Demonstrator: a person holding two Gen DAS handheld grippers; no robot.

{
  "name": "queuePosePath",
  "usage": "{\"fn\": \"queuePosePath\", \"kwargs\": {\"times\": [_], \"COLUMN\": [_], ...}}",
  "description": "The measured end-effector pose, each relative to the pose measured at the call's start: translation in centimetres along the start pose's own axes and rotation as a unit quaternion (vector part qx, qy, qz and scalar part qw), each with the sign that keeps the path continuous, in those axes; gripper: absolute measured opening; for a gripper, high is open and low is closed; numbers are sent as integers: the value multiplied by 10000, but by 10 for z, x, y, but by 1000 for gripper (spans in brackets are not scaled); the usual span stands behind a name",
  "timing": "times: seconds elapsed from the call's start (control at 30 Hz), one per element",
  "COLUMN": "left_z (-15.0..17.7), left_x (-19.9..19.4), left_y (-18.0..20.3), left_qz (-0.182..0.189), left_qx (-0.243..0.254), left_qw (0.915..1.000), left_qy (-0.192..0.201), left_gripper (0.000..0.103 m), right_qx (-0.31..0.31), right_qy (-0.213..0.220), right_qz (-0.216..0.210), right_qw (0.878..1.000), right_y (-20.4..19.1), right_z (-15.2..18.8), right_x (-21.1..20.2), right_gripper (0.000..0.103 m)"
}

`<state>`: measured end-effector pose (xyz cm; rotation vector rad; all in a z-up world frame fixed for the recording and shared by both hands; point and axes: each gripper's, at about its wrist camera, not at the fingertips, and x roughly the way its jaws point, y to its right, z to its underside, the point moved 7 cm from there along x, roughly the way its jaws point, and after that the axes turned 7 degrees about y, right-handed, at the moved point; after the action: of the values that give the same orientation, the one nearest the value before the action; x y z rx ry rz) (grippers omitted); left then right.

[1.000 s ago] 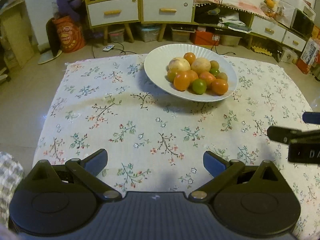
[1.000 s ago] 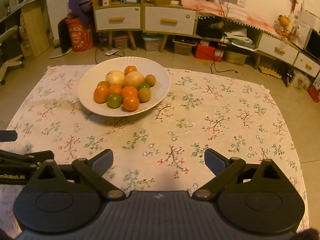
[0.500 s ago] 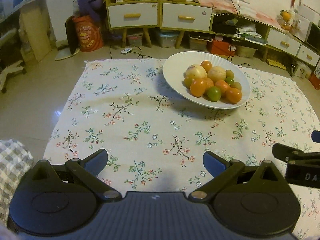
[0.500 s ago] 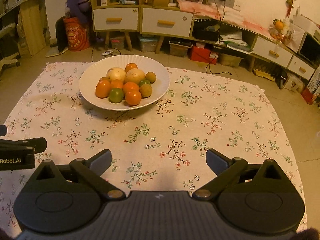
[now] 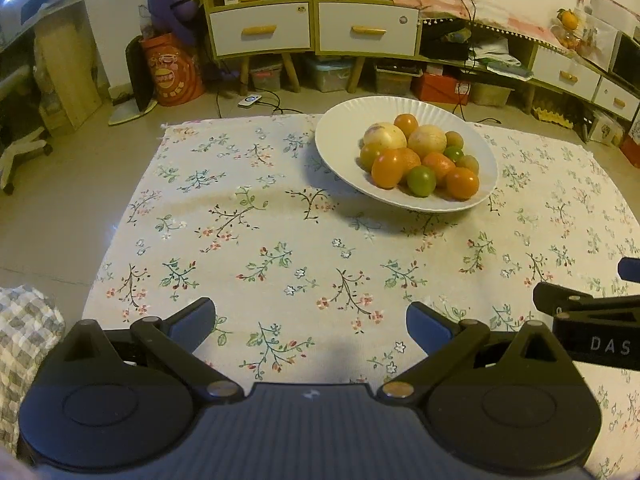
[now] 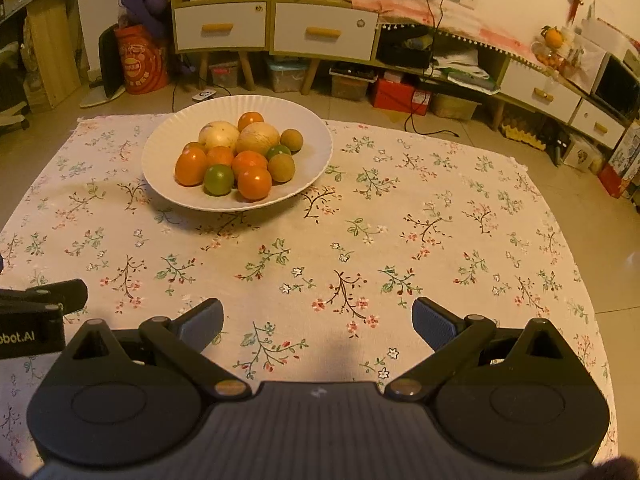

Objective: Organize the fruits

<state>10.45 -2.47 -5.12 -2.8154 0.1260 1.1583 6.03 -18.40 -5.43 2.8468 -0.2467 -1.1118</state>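
Both the left tool and the right tool have drawn back from the white ribbed plate of orange, green and pale fruits on the floral-clothed surface, spread wide and empty, so the sorting looks finished.

Right gripper: jaws wide apart, nothing between, above floral cloth. White bowl w/ fruits far-left. Left gripper at left edge.
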Motion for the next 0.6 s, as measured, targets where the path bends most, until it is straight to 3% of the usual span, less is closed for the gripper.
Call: {"fn": "queuePosePath", "kwargs": {"times": [0.6], "left_z": [2], "left_x": [1], "left_y": [6], "left_qz": [70], "left_qx": [82], "left_qw": [9999], "left_qy": [-45], "left_gripper": [92], "right_qx": [-67], "right_qy": [-11], "right_qz": [63], "right_qw": [10000], "right_y": [-1], "right_z": [0], "right_x": [3], "right_gripper": [102]}}
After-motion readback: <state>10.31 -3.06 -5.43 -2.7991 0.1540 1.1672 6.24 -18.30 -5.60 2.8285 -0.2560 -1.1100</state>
